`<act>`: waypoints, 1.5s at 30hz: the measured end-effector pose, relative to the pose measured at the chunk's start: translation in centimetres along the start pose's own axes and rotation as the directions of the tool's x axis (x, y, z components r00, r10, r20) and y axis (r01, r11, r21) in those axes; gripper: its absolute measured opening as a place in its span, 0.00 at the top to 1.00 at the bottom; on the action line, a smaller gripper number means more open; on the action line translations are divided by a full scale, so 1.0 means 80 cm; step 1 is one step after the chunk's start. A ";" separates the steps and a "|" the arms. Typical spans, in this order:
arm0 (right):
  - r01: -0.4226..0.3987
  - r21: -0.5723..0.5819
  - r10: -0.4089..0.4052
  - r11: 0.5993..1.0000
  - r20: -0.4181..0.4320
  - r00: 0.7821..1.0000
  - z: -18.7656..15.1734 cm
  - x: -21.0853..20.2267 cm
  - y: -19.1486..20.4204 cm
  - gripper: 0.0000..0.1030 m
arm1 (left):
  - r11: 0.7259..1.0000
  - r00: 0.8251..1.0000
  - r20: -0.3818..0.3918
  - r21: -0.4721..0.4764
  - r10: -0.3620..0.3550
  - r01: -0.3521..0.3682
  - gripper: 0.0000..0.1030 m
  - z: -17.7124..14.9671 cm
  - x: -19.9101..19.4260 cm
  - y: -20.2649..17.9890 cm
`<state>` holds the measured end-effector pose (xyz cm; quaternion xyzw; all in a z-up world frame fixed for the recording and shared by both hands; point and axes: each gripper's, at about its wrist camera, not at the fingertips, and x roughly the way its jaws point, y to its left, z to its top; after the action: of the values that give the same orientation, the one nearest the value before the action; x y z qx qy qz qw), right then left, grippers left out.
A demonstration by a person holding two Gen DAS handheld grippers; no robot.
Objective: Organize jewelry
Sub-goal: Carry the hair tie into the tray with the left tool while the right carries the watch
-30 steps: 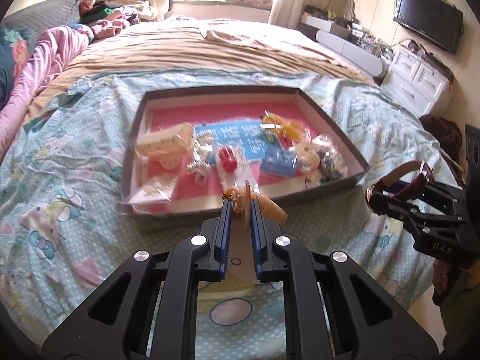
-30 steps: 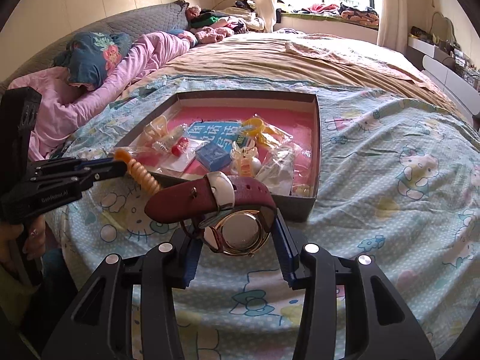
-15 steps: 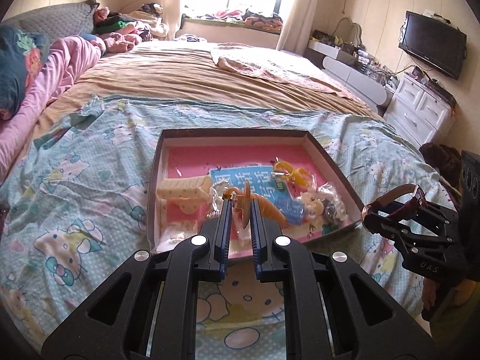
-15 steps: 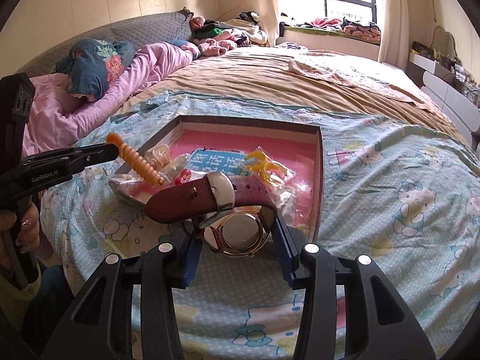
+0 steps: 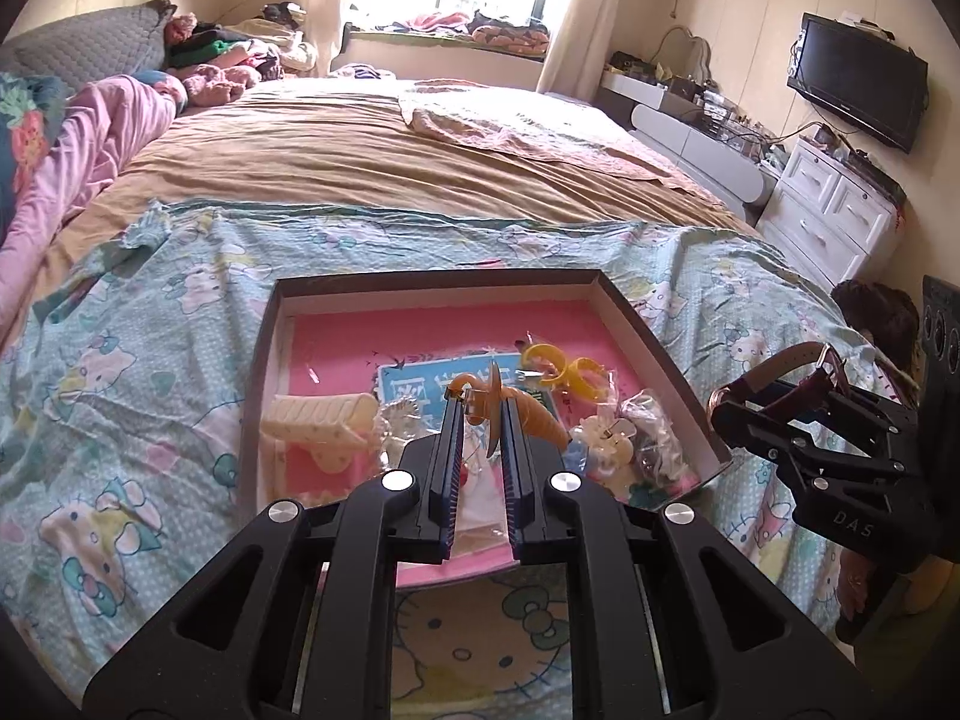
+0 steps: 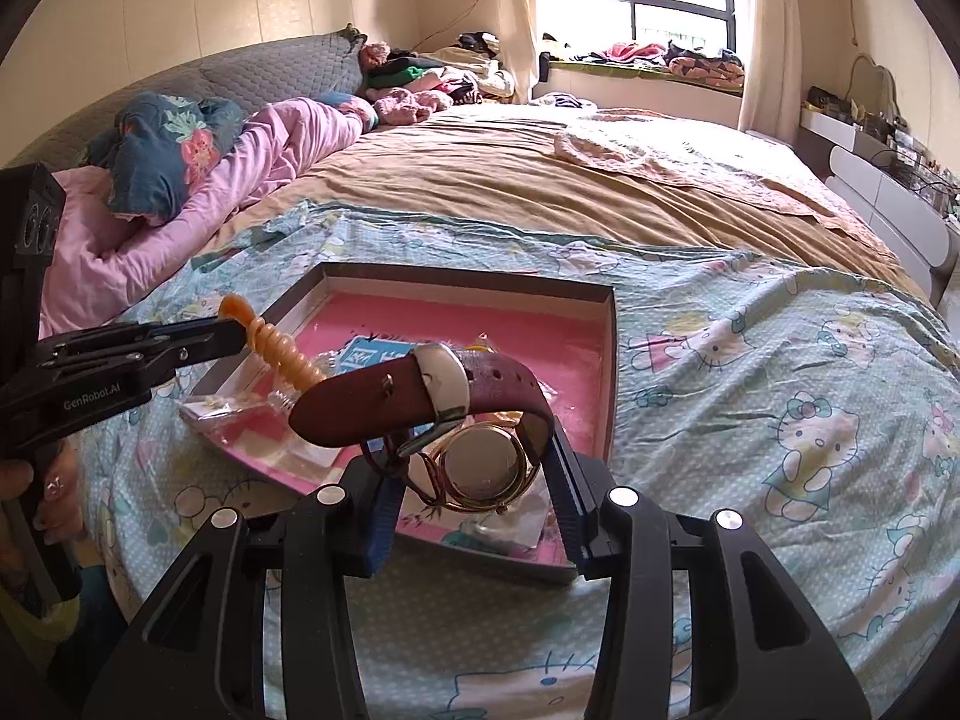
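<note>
1. Left wrist view: the left tongs (image 5: 480, 414) are pressing together on an orange hair clip (image 5: 528, 411), pinching it at its rounded end while its ribbed body is pointing off to the right of the tips.
2. The clip is hanging in the air above the tray (image 5: 636, 324), over the tray's near half, clear of the items below.
3. The tray is a shallow dark-rimmed box with a pink floor, and it is resting on the bed (image 5: 120, 360), on a light blue cartoon-print cover.
4. Inside the tray, a cream comb-like piece (image 5: 324, 420) is lying at the left side, a yellow clip (image 5: 564, 369) is lying toward the right, and small clear bags (image 5: 648, 432) are sitting at the right near corner.
5. Right wrist view: the right tongs (image 6: 474, 480) are pinching a wristwatch (image 6: 480, 468) by the two sides of its gold case, with the jaws standing partly apart at the width of the case.
6. The watch's maroon strap (image 6: 384, 396) is arching up and to the left above the case.
7. The watch is hanging above the near edge of the tray, not touching it.
8. A hand (image 6: 24, 498) is gripping the handle of the left tongs, left of the tray.
</note>
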<state>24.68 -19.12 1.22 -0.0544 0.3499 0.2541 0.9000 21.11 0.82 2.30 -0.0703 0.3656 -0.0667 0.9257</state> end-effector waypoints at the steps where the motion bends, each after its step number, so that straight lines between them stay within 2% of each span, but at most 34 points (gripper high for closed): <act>1: 0.001 0.002 -0.001 1.000 0.000 1.000 0.001 0.001 -0.001 0.59 | 1.000 1.000 -0.003 -0.003 -0.010 0.010 0.94 0.000 0.004 -0.001; 16: 0.025 0.025 -0.025 0.999 -0.012 1.000 -0.001 0.013 -0.013 0.59 | 0.996 0.997 -0.022 0.024 -0.080 0.080 0.94 -0.010 0.019 -0.016; 25: 0.044 0.045 -0.043 0.998 -0.017 0.999 0.009 0.028 -0.023 0.59 | 0.995 0.996 -0.008 0.033 -0.092 0.092 0.94 -0.010 0.029 -0.021; 32: 0.053 0.063 -0.052 0.997 -0.020 0.998 0.022 0.046 -0.030 0.59 | 0.995 0.995 -0.017 -0.012 -0.098 0.098 0.94 -0.010 0.044 -0.007; 37: 0.052 0.069 -0.049 0.996 -0.040 0.998 0.024 0.062 -0.029 0.59 | 0.996 0.997 -0.029 -0.056 -0.076 0.075 0.94 -0.012 0.054 0.013; 42: 0.047 0.062 -0.043 0.997 -0.060 0.997 0.021 0.079 -0.021 0.59 | 0.998 0.998 -0.044 -0.061 -0.039 0.036 0.94 -0.016 0.060 0.021; 45: 0.075 0.049 -0.071 0.996 -0.079 0.994 0.019 0.090 -0.018 0.59 | 0.998 0.998 -0.066 -0.064 -0.017 0.013 0.94 -0.020 0.064 0.026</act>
<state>30.80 -16.92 -2.46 -0.0537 0.3887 0.2095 0.8956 23.88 1.84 -2.65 -0.1001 0.3976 -0.0641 0.9098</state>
